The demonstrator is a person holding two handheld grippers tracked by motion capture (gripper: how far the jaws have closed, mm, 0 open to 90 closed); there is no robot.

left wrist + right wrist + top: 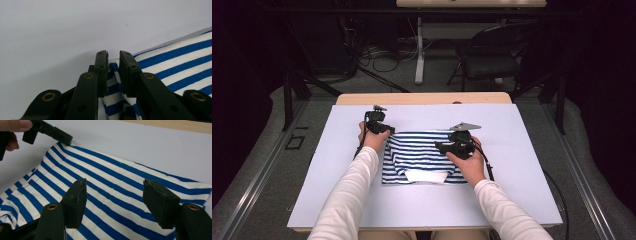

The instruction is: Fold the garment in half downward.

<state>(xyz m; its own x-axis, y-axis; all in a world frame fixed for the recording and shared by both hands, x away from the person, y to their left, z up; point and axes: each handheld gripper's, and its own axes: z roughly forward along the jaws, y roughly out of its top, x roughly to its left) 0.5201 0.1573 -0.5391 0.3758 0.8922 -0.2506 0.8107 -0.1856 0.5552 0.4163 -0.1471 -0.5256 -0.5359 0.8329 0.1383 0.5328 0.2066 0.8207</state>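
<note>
Forearms in white sleeves reach in over the white board (512,150); the left gripper (113,58) sits at the far left corner of the folded blue-striped cloth (422,155), jaws nearly together with a cloth edge between them, apparently pinched; the right gripper (115,202) hovers over the cloth's right side, jaws wide apart; its fingertips are hidden in the high view.

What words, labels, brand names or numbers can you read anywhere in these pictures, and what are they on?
None can be read.
The striped cloth bears only blue and white stripes, with no print or tag showing.
The left tongs and right tongs are plain black, with no markings.
The white table sheet is blank.
</note>
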